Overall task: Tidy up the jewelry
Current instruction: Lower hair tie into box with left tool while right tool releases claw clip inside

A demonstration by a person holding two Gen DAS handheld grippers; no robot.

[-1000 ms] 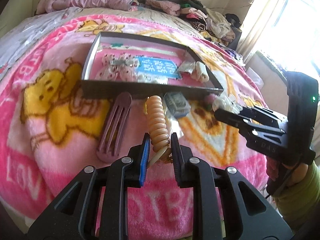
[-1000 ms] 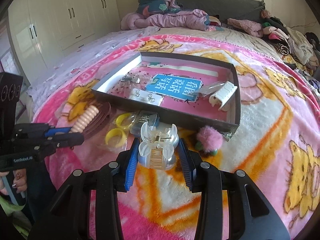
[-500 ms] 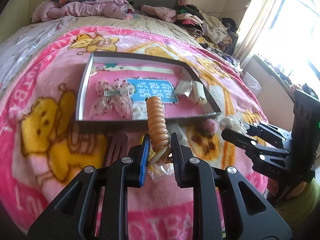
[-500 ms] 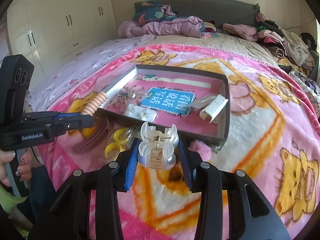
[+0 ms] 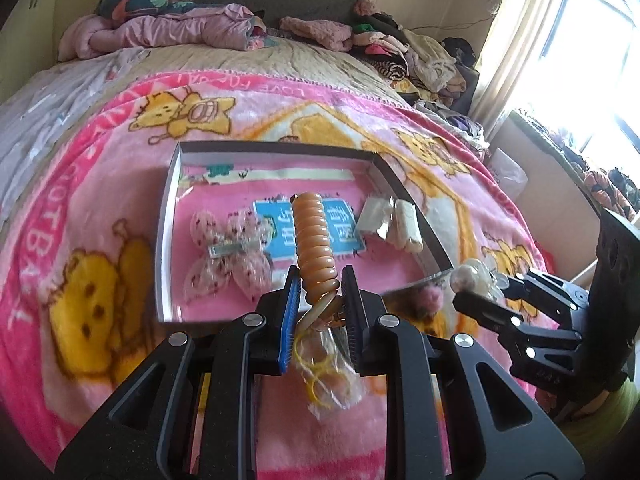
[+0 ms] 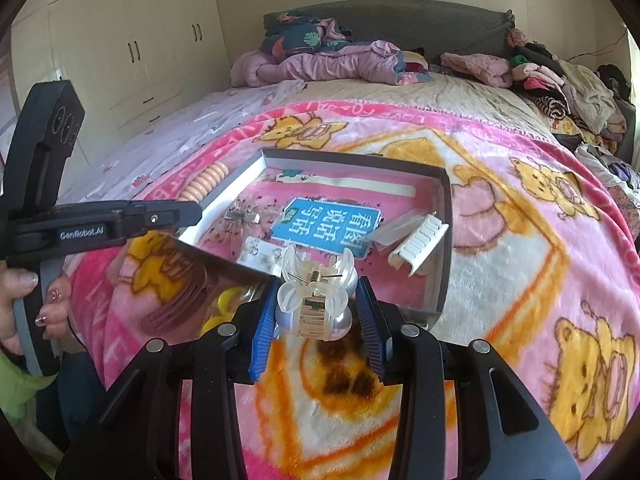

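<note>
My left gripper (image 5: pixel 320 304) is shut on an orange ribbed hair clip (image 5: pixel 314 244), held above the near edge of the shallow grey box (image 5: pixel 168 208); it also shows in the right wrist view (image 6: pixel 206 182). My right gripper (image 6: pixel 318 312) is shut on a clear pearl claw clip (image 6: pixel 316 296), held above the box's near right corner. The box (image 6: pixel 444 240) holds a butterfly clip (image 5: pixel 228 248), a blue card (image 6: pixel 324 226) and a white clip (image 6: pixel 420 240).
On the pink blanket in front of the box lie a purple comb clip (image 6: pixel 176 308), yellow rings (image 6: pixel 224 304) in a clear bag (image 5: pixel 324 372) and a pink pom-pom (image 5: pixel 428 296). Clothes are piled at the bed's head (image 6: pixel 320 60). A wardrobe (image 6: pixel 132 40) stands at the left.
Both grippers have risen and moved forward toward the box, each still holding its clip. The orange clip now hangs over the box's inside.
</note>
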